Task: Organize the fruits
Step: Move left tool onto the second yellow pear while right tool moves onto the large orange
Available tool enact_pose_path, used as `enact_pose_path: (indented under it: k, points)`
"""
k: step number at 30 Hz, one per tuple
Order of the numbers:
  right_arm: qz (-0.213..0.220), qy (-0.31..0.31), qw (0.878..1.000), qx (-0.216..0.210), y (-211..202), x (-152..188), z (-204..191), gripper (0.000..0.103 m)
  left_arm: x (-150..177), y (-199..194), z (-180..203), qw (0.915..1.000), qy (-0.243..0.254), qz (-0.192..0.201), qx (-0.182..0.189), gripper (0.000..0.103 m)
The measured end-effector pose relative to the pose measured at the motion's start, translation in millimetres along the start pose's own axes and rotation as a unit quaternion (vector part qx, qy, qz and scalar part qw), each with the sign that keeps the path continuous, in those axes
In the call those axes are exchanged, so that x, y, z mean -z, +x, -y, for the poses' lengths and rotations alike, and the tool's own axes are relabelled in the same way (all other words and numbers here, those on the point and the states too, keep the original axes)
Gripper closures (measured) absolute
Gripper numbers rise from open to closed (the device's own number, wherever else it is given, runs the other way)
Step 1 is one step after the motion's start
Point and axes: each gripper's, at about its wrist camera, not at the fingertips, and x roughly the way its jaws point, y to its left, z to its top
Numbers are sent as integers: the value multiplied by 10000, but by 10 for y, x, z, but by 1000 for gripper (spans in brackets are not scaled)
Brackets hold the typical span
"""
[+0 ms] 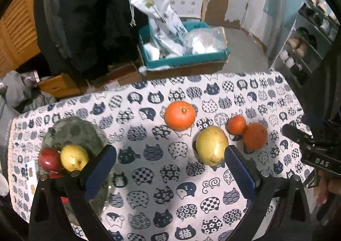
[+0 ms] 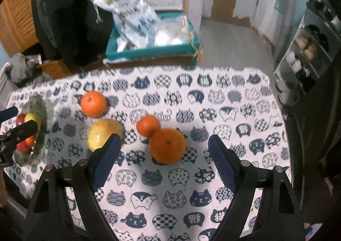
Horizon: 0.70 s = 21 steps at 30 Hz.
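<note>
On the cat-print tablecloth (image 1: 149, 155) lie a large orange (image 1: 180, 115), a yellow-green fruit (image 1: 211, 145), a small tangerine (image 1: 236, 124) and another orange (image 1: 255, 136). A grey plate (image 1: 72, 132) at the left holds a red apple (image 1: 49, 159) and a yellow fruit (image 1: 74, 157). My left gripper (image 1: 170, 168) is open above bare cloth, its right finger just beside the yellow-green fruit. My right gripper (image 2: 163, 157) is open, with the nearer orange (image 2: 167, 145) just ahead between its fingers, not touched. The tangerine (image 2: 147, 125), yellow-green fruit (image 2: 102, 134) and far orange (image 2: 93, 104) lie beyond.
The plate (image 2: 42, 108) shows at the right wrist view's left edge, behind the other gripper's body (image 2: 15, 136). Past the table's far edge stand a teal box (image 1: 183, 57) of plastic bags, cardboard boxes and a shoe rack (image 1: 307, 49). A hand (image 1: 332, 185) holds the right gripper's body.
</note>
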Motion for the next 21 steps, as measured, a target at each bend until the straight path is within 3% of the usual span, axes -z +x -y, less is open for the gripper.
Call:
enact_pose_path:
  k: [21]
  points:
    - [-1176, 182, 9929, -32, 1143, 103, 156, 20, -2, 746, 210, 9981, -100, -591, 138, 1]
